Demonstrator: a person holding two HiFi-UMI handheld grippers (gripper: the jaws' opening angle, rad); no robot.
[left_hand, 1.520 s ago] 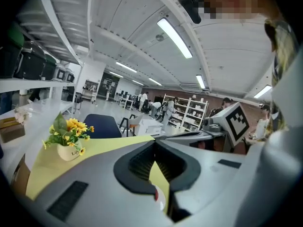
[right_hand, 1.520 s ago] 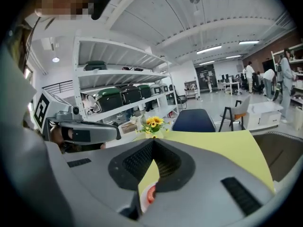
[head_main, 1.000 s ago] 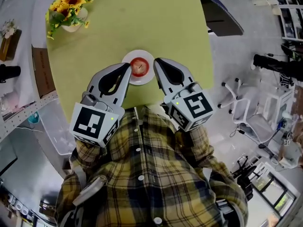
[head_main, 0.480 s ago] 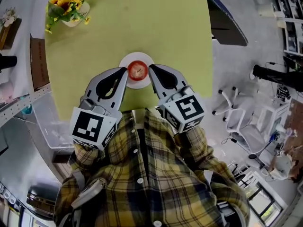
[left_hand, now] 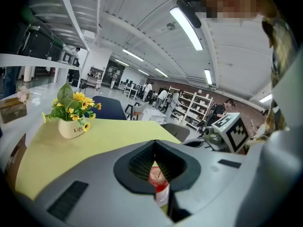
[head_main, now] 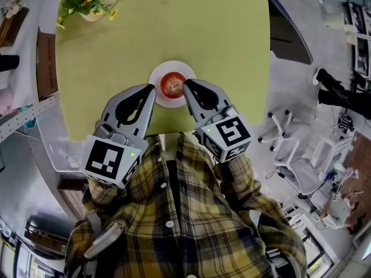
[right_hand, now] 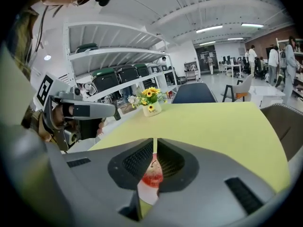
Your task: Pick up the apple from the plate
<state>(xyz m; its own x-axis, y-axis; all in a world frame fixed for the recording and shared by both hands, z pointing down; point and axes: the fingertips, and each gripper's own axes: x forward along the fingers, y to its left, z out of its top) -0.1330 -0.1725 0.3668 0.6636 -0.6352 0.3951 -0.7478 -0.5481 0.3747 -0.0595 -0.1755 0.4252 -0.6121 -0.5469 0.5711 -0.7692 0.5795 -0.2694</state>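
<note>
In the head view the top edge cut off the flower pot [head_main: 93, 4]. The near edge of the table [head_main: 174, 28] lay hidden behind both grippers and the checked shirt [head_main: 174, 213]. The right gripper [head_main: 185, 86] overlapped the right side of the apple [head_main: 170, 86]; whether it touched could not be told. The left gripper [head_main: 152, 88] covered the left rim of the plate [head_main: 172, 66]. In each gripper view the closed jaws blocked most of the apple and plate, leaving a sliver in the opening behind the tips. Flowers hid part of the pot's lettering, and the distant people [left_hand: 227, 109] were too small to make out.
</note>
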